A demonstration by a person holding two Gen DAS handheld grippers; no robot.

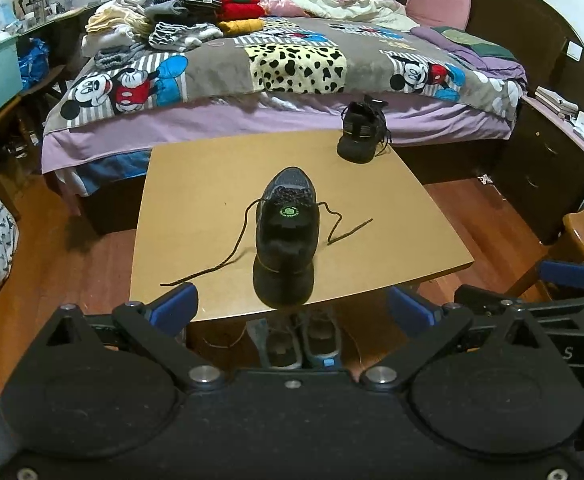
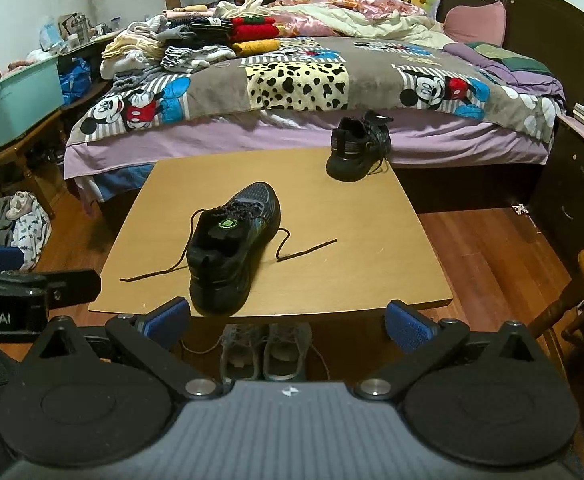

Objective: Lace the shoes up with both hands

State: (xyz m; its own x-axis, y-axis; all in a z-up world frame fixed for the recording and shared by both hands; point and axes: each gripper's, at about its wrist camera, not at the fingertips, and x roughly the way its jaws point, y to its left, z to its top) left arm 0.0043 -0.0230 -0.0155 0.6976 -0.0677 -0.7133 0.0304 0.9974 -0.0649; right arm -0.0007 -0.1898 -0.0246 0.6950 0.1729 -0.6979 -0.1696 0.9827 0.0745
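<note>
- Left claw point(image 1: 292, 312): fingers spread wide, holding nothing, hovering short of the near edge of the worktop point(image 1: 195, 184).
- Right claw point(image 2: 287, 322): likewise spread wide and empty, poised off the same near edge. Neither claw touches shoe or lace.
- Near shoe point(image 1: 285, 236): black, standing upright on the worktop close to the near edge, heel toward the claws, toe pointing to the bed point(image 1: 292, 60).
- Left lace end point(image 1: 207, 264): runs loose from the upper eyelets and trails across the worktop toward the near left corner.
- Right lace end point(image 1: 348, 228): lies slack on the worktop, kinked, just beside the shoe's right flank.
- Second shoe point(image 1: 362, 132): stands at the far right corner, well apart from the near one; the state of its lacing cannot be determined.
- Step in hand, as judged: approach, before any grasp. The eyelets appear threaded; the free ends remain untied.
- Next move calls for: lowering each claw to the lace end on its own side, pinching it near the tip, then lifting both ends clear of the worktop to cross them over the tongue.
</note>
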